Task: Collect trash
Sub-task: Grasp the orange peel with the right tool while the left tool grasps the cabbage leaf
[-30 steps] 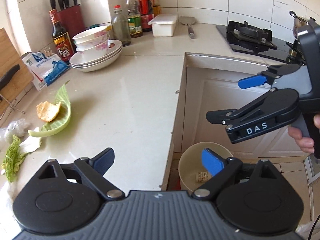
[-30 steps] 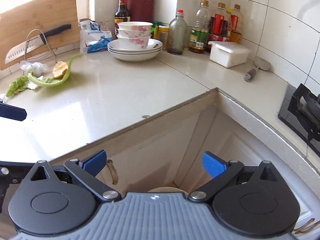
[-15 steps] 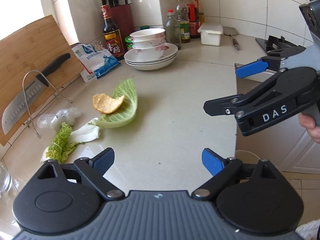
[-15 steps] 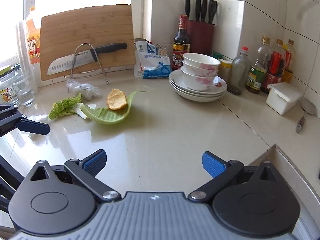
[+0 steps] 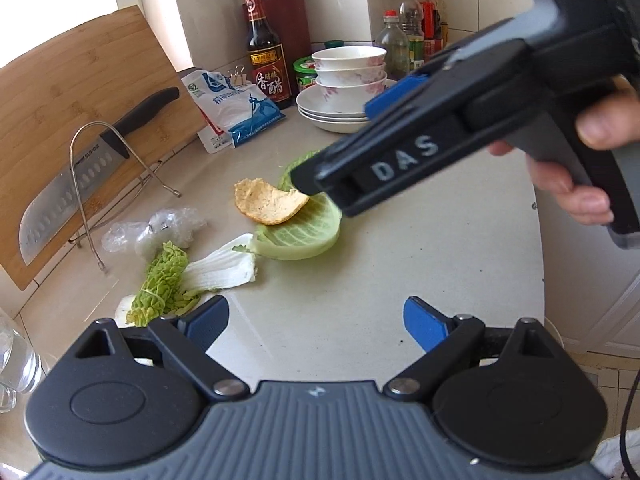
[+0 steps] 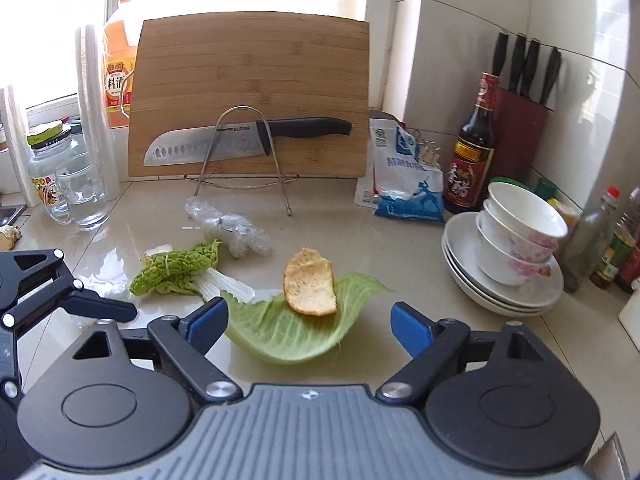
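In the right wrist view, the right gripper (image 6: pixel 308 318) has its jaws wide apart, and the pale cabbage leaf (image 6: pixel 296 330) lies between them at the lower middle of the frame. An orange peel (image 6: pixel 310 286) rests on this leaf. The left wrist view shows the same gripper from the side, in the upper right, where its dark body covers the far edge of the leaf (image 5: pixel 300 232). The left gripper (image 5: pixel 316 322) is also open, low in its own frame, with only bare counter (image 5: pixel 400 260) between its fingers.

Only the right wrist view shows the glass mug (image 6: pixel 82 192) and the jar (image 6: pixel 46 160) at the left edge. A wrinkled green leaf (image 6: pixel 176 270) and a crumpled plastic wrap (image 6: pixel 232 228) lie left of the cabbage leaf. The cutting board (image 6: pixel 252 92) with the knife (image 6: pixel 248 138) stands behind. In the left wrist view the board is cut off at the frame's left.
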